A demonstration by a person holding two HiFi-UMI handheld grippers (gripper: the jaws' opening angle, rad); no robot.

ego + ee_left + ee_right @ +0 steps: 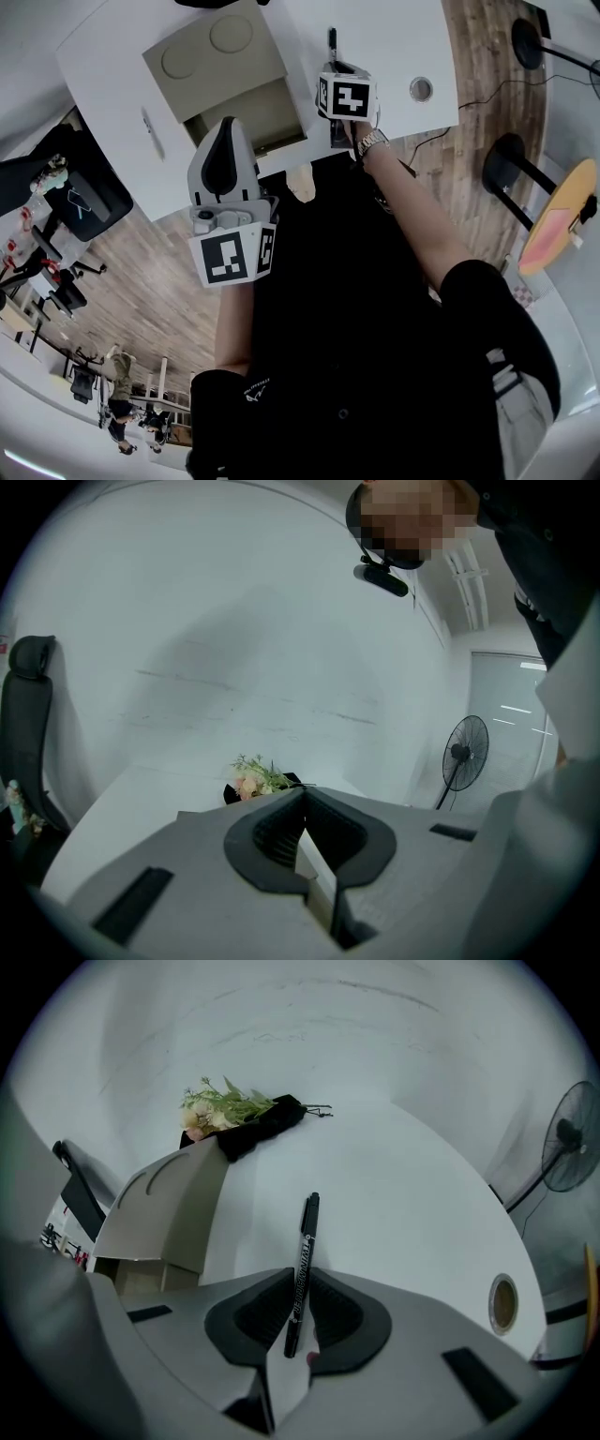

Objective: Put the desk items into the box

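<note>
In the head view an open cardboard box (217,62) stands on the white desk (394,37), its flap folded back to the far side. My right gripper (335,64) is just right of the box and shut on a black pen (332,39). In the right gripper view the pen (305,1251) runs between the pads and points out over the desk, with the box (159,1208) at left. My left gripper (228,125) hovers at the desk's near edge in front of the box. Its jaws (302,803) are shut with nothing held, tilted up at the wall.
A cable grommet (421,89) sits in the desk right of my right gripper. A flower bunch (220,1105) on a dark cloth lies beyond the box. An office chair (28,724) stands left, a fan (464,754) right. Stool bases (511,159) stand on the floor.
</note>
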